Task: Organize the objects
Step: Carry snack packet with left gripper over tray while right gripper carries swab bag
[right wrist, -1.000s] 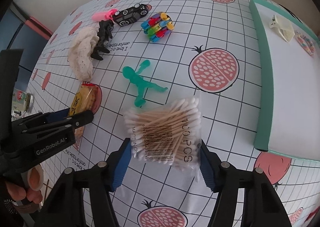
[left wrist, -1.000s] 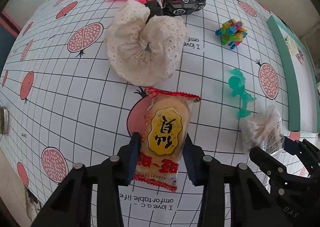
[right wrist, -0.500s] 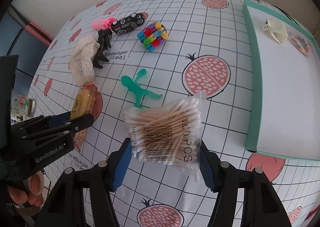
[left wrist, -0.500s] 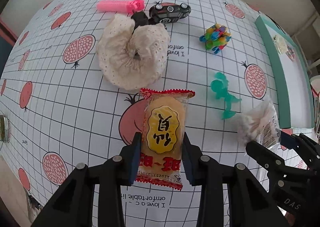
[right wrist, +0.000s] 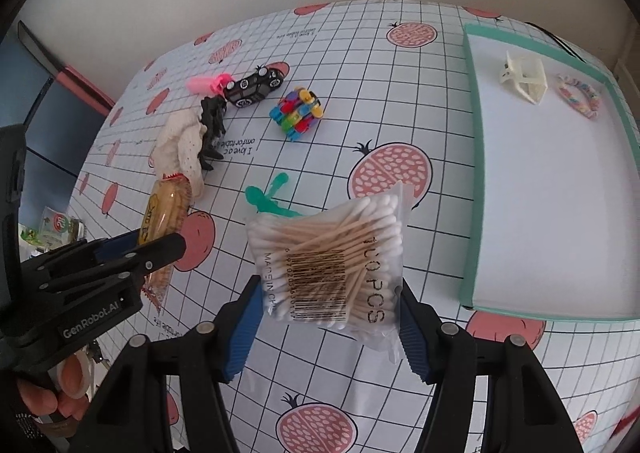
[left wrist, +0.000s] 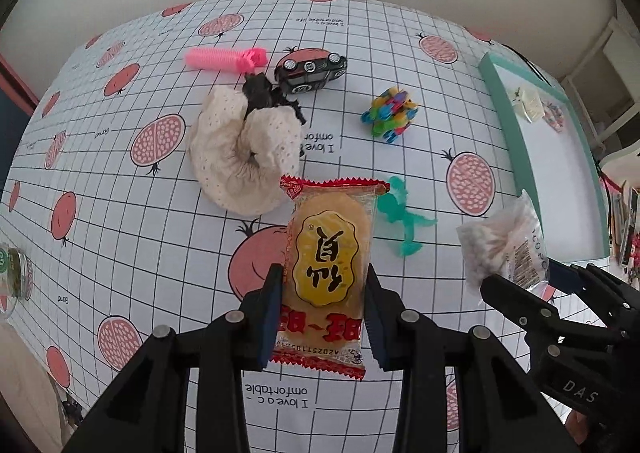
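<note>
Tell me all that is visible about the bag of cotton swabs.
The bag of cotton swabs is a clear plastic pouch, full of wooden-stemmed swabs with white tips. It bears a black barcode and the print "100 PCS". The right gripper holds it by its sides between the blue jaws, above the tablecloth, which it appears not to touch.

**Count of items around the teal tray**

Inside the teal-rimmed white tray: one white plastic hair claw and one pastel beaded bracelet.

Outside the tray, to its left:
- one clear bag of wooden cotton swabs
- one yellow-labelled rice cracker packet
- one translucent green plastic figure
- one multicoloured block toy
- one black toy car
- one pink ribbed comb
- one cream eyelet fabric scrunchie
- one black claw clip
</note>
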`<state>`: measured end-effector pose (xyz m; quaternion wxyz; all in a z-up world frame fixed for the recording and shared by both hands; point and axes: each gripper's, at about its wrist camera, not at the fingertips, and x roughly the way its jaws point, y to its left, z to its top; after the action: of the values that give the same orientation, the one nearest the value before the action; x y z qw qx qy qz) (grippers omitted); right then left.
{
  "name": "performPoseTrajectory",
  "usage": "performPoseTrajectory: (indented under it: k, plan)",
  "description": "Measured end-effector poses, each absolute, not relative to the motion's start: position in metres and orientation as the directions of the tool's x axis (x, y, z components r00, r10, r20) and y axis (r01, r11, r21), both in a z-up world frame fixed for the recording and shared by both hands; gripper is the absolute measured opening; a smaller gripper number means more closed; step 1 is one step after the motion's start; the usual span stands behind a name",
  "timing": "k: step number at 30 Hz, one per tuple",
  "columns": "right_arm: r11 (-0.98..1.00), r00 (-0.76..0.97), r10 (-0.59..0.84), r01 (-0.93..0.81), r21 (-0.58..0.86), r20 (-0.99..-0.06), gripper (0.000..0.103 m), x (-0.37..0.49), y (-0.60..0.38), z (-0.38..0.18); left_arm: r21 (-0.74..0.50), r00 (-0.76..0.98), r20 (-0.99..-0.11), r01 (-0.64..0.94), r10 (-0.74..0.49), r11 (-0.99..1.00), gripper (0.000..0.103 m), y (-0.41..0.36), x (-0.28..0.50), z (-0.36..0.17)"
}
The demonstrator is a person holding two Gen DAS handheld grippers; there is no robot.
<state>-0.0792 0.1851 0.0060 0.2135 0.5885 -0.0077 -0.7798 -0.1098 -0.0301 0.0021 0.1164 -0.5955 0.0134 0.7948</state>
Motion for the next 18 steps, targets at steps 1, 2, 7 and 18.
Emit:
performPoseTrajectory:
  k: [1,2,7,18]
  plan:
    - [-0.909,-0.218,-0.344,0.321,0.265,-0.913,0.065,-0.083,0.182,0.003,-0.117,-0.265,-0.949,-0.198,0.168,-0.973,0.038,-0.028,-0.109,0.004]
    - [-0.910,-0.221,-0.346,0.317,0.268,-0.912,0.065,-0.083,0.184,0.004,-0.117,-0.268,-0.948,-0.201,0.170,-0.973,0.038,-0.028,-0.113,0.002]
    - [-0.918,-0.260,-0.356,0.277,0.284,-0.897,0.065,-0.090,0.203,0.016,-0.128,-0.306,-0.933,-0.215,0.191,-0.968,0.039,-0.011,-0.108,0.016]
    - [-0.958,-0.370,-0.287,0.136,0.254,-0.884,0.065,-0.111,0.266,0.037,-0.165,-0.326,-0.924,-0.125,0.198,-0.978,0.039,0.043,-0.119,0.028]
